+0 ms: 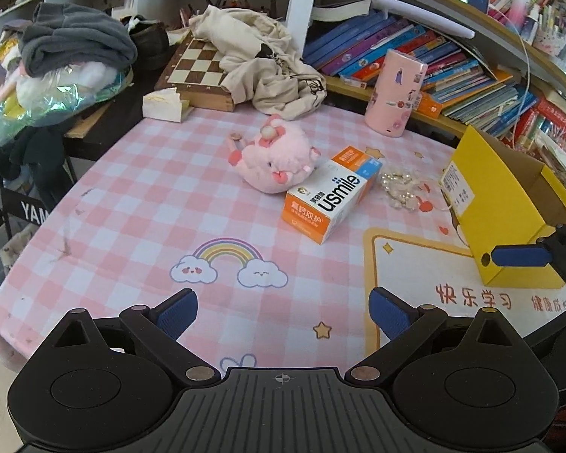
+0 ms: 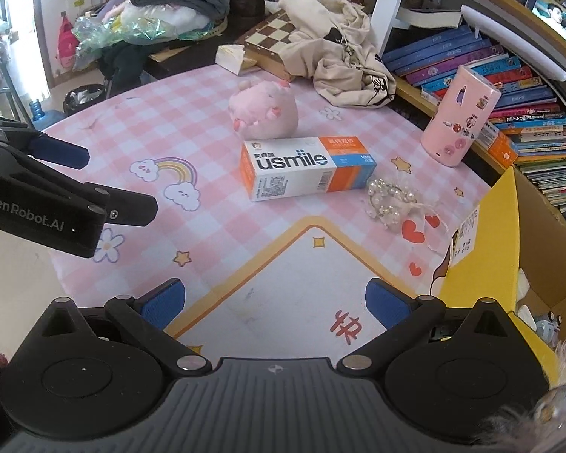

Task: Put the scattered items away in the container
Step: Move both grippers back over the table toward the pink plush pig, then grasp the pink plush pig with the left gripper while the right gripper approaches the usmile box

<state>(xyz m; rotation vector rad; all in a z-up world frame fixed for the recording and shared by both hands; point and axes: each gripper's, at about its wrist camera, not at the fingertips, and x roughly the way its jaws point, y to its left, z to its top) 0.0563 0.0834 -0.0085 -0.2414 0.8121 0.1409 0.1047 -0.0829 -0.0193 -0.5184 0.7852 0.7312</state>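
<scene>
Both tools, left tool (image 1: pixel 283 315) and right tool (image 2: pixel 275 304), hover spread and empty over the counter (image 1: pixel 132 219). The usmile box (image 1: pixel 330 194) lies between the pink plush (image 1: pixel 273 162) and the bead pouch (image 1: pixel 402 187), near the yellow box (image 1: pixel 505 204).

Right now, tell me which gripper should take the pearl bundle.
Right gripper, probably. The pearl bundle lies beside the yellow box on its side; the left gripper is further off. Both jaws are open.

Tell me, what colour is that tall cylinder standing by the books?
The tall cylindrical container is pale pink with small cartoon stickers, clearest in the right wrist view.
</scene>
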